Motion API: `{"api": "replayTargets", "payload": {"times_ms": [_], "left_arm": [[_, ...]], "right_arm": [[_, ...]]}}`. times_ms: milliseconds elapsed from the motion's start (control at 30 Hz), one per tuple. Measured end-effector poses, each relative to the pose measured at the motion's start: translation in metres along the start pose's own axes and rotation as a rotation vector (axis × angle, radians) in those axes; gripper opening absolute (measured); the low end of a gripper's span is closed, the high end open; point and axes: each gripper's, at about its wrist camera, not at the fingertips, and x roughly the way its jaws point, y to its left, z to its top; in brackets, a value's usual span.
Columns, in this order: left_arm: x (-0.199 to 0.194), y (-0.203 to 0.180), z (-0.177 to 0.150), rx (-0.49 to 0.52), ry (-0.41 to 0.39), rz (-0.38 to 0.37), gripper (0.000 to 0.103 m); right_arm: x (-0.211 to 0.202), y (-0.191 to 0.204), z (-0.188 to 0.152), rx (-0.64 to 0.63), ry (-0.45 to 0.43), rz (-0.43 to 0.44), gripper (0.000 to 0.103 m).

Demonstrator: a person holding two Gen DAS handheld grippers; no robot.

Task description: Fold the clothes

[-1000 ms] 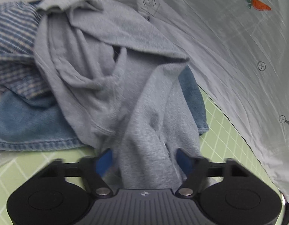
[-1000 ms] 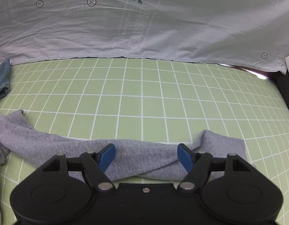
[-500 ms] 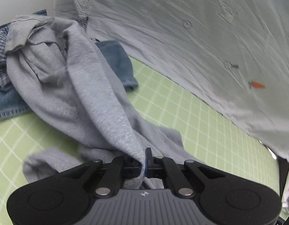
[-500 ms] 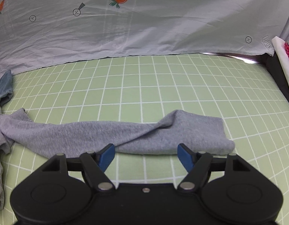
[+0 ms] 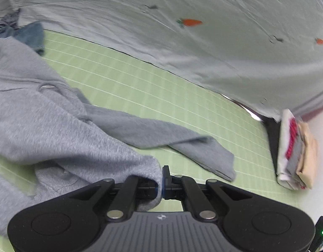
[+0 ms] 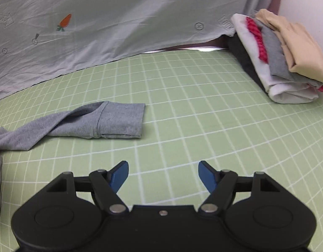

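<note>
A grey hooded sweatshirt (image 5: 46,126) lies spread over the green grid mat (image 5: 140,88). My left gripper (image 5: 162,180) is shut on a fold of the sweatshirt's edge, which bunches up between its pads. One grey sleeve (image 5: 182,145) trails out to the right across the mat. The right wrist view has that sleeve (image 6: 98,121) lying flat at the left, its cuff toward the middle. My right gripper (image 6: 163,174) is open over bare mat (image 6: 203,115), nearer the camera than the cuff and to its right, with nothing between its fingers.
A stack of folded clothes (image 6: 283,63) in white, red, grey and beige sits at the mat's far right (image 5: 295,151). A pale sheet with carrot prints (image 6: 119,16) hangs along the back edge. Blue denim (image 5: 31,33) lies at the far left.
My left gripper closed on the grey sweatshirt and dragged it right, away from the clothes pile. My right gripper moved right, leaving the sleeve behind on its left; the folded stack came into view.
</note>
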Motion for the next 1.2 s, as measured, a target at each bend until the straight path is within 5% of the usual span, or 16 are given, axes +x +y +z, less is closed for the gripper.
{"api": "replayTargets", "payload": {"times_ms": [133,300,400,467,867,967,1200], "left_arm": [[0.013,-0.046,-0.023,0.049,0.068,-0.075,0.009],[-0.004,-0.049,-0.028,0.078,0.053,-0.097,0.046],[-0.024,-0.025,-0.012,0.062,-0.005,-0.069,0.067],[-0.042,-0.003,-0.002,0.059,-0.059,0.013,0.076],[-0.113,0.222,0.059,-0.185,-0.105,0.361,0.079],[-0.111,0.259,0.069,-0.219,-0.084,0.39,0.079],[-0.094,0.297,0.07,-0.259,-0.024,0.365,0.079]], "right_arm": [[-0.007,-0.036,-0.008,0.031,-0.009,-0.036,0.074],[-0.012,-0.043,-0.016,0.071,0.003,-0.039,0.076],[-0.012,-0.027,-0.021,0.084,0.004,-0.014,0.077],[-0.009,-0.008,-0.024,0.094,0.007,0.007,0.077],[-0.013,0.169,-0.061,0.072,0.0,0.141,0.083],[-0.005,0.199,-0.075,0.056,0.032,0.076,0.083],[0.009,0.195,-0.086,0.197,0.082,-0.001,0.098]]}}
